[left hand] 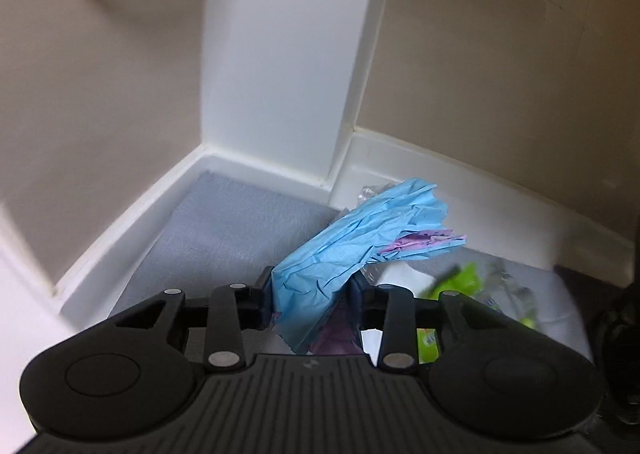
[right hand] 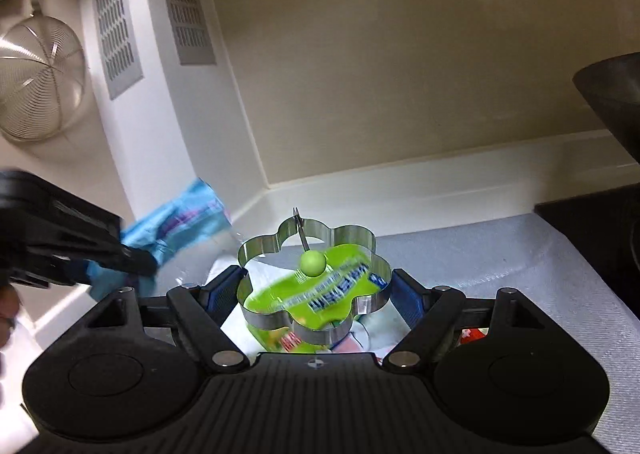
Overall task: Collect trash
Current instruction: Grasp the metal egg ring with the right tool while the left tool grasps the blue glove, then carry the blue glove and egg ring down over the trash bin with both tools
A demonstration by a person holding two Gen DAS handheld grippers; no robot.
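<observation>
Pick-up step: left claw [left hand: 310, 304] clamped on the blue wrapper [left hand: 352, 238], right claw [right hand: 316, 290] clamped on the flower-shaped metal ring [right hand: 312, 286]; next, carrying both to a bin.

Both black grippers have ribbed bodies, round side discs, silver rivets and blue-padded fingers [right hand: 406, 294].

Soft, even indoor light, strong fisheye bending at dark corners, motion blur on the green wrapper [right hand: 320, 294].
</observation>
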